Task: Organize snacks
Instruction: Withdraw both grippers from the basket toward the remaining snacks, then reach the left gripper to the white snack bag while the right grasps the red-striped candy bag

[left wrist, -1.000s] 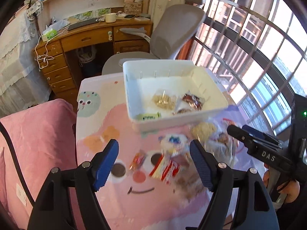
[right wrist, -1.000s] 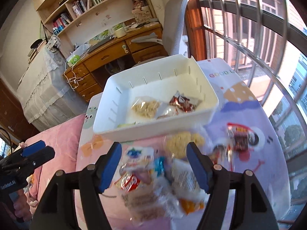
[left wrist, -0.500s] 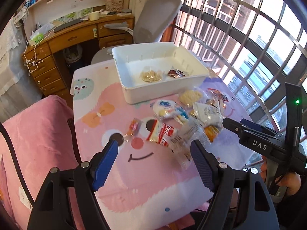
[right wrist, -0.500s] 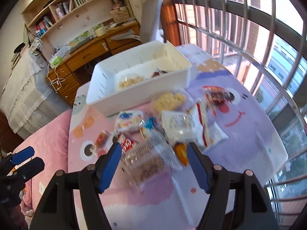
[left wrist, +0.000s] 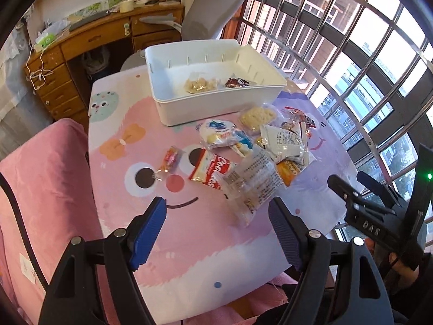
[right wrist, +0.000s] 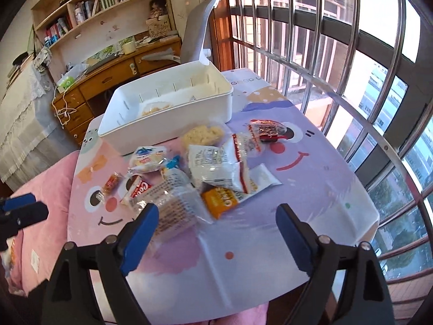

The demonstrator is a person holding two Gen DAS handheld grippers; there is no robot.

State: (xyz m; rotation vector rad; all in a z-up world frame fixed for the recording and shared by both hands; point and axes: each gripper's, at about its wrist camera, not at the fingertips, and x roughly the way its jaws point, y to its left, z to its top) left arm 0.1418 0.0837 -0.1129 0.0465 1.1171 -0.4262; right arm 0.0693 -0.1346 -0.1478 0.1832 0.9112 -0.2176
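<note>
White plastic bin [left wrist: 216, 108] sits at far side of the table [left wrist: 189, 243] on a pink/purple cartoon cloth, w/ two snack packs inside. Rest of the snacks [left wrist: 251, 151] lie heaped just in front of bin, a small candy [left wrist: 169, 161] a bit apart to the left. Left gripper [left wrist: 216, 230] hangs above the near cloth, jaws apart, nothing btwn them. Right gripper [right wrist: 213, 238] over the pile's near edge, jaws opening, empty

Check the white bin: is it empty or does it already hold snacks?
Not empty. The white bin holds at least two packets: a pale clear-wrapped one and a dark one; most snacks lie outside.
</note>
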